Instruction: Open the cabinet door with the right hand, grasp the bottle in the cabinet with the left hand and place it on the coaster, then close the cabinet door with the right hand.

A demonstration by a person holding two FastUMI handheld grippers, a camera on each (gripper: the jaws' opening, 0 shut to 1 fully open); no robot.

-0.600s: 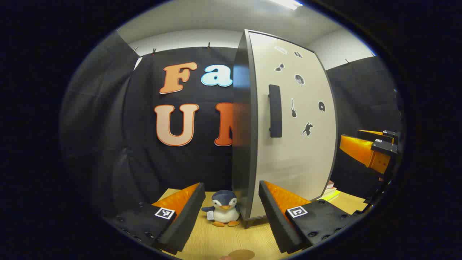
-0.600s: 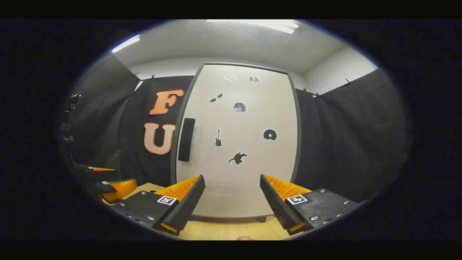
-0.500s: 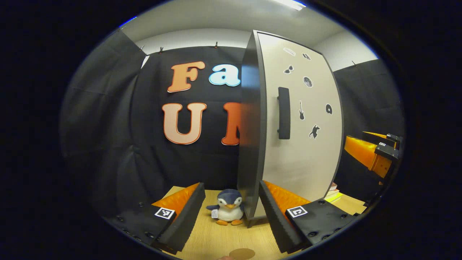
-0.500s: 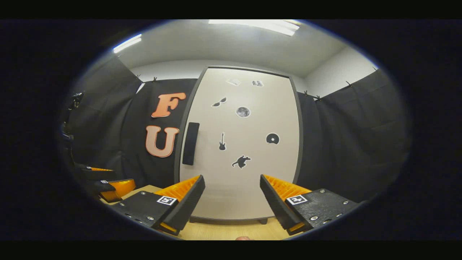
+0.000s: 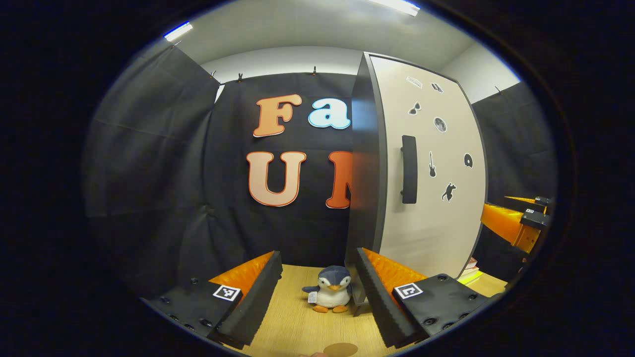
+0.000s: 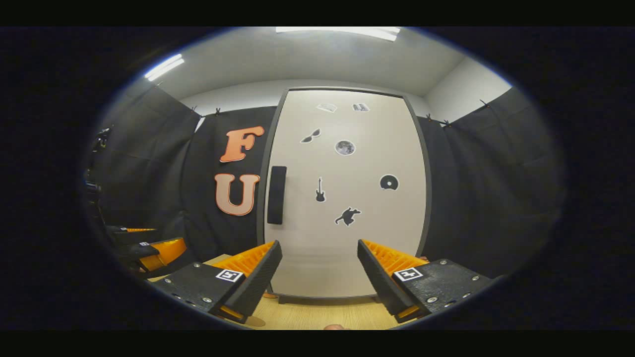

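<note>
The cabinet stands on the wooden table with its beige door (image 6: 347,238) closed; a black vertical handle (image 6: 276,195) sits near the door's left edge. My right gripper (image 6: 318,245) faces the door, open and empty, a short way back from it. My left gripper (image 5: 318,255) is open and empty too, pointing at the cabinet's dark left side (image 5: 364,173), with the door (image 5: 431,198) and handle (image 5: 409,169) to its right. A round brown coaster (image 5: 340,349) lies on the table just below the left fingers. The door hides the bottle. Each gripper appears at the edge of the other's view: (image 5: 516,220), (image 6: 154,250).
A small penguin plush (image 5: 330,293) sits on the table by the cabinet's front left corner. Some books (image 5: 469,270) lie to the right of the cabinet. Black cloth walls close in the booth behind and at both sides.
In the left gripper view the cabinet and penguin have slid to the right and look a little smaller. In the right gripper view the door has shifted slightly right. Both grippers stay open.
</note>
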